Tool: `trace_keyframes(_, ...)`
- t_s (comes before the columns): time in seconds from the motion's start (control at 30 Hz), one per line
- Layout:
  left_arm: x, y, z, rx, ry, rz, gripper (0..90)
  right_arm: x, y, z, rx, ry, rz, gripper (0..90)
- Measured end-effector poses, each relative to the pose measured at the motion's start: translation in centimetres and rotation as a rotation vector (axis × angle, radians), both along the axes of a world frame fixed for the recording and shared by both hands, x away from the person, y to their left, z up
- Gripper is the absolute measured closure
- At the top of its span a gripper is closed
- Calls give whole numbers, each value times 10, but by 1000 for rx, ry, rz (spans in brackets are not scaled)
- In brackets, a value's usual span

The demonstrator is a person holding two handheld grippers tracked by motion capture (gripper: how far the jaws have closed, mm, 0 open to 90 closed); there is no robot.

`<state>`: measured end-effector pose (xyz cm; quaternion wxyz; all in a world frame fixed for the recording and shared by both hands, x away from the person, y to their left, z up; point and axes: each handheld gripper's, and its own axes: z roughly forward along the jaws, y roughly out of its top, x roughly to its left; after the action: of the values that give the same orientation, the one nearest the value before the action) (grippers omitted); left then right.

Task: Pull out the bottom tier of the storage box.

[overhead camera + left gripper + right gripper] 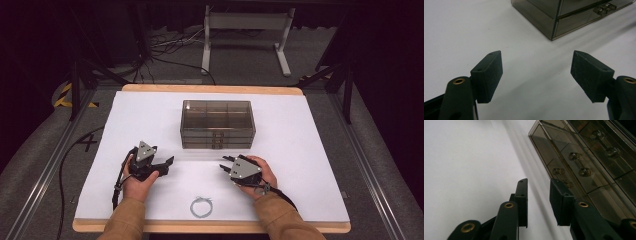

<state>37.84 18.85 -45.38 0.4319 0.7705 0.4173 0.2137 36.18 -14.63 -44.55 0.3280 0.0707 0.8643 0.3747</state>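
A smoky see-through drawer box (217,124) stands in the middle of the white table (300,165), its small drawer handles facing me. My left gripper (162,159) rests in a hand to the box's front left, jaws wide open and empty. In the left gripper view its gripper (536,72) points at bare table, with the box corner (564,17) beyond. My right gripper (224,163) sits at the box's front right, pointing left. In the right gripper view its gripper (537,195) is open by a narrow gap, empty, close beside the box front (586,165).
A small coiled ring of pale wire (201,206) lies near the table's front edge between my forearms. Cables and a white stand's legs (245,45) lie on the floor beyond the table. Metal rails run along both sides.
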Motion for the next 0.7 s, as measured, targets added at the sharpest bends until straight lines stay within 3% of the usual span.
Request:
trace_keyframes(0.2, 0, 0, 0, 0, -2, 1, 264, -2, 2, -1, -28, -32, -18, 692)
trace_keyframes(0.23, 0, 0, 0, 0, -3, 1, 264, -4, 4, -2, -57, -61, -26, 693)
trace_keyframes(0.7, 0, 0, 0, 5, -3, 3, 264, -10, 16, -7, -203, -174, -62, 700)
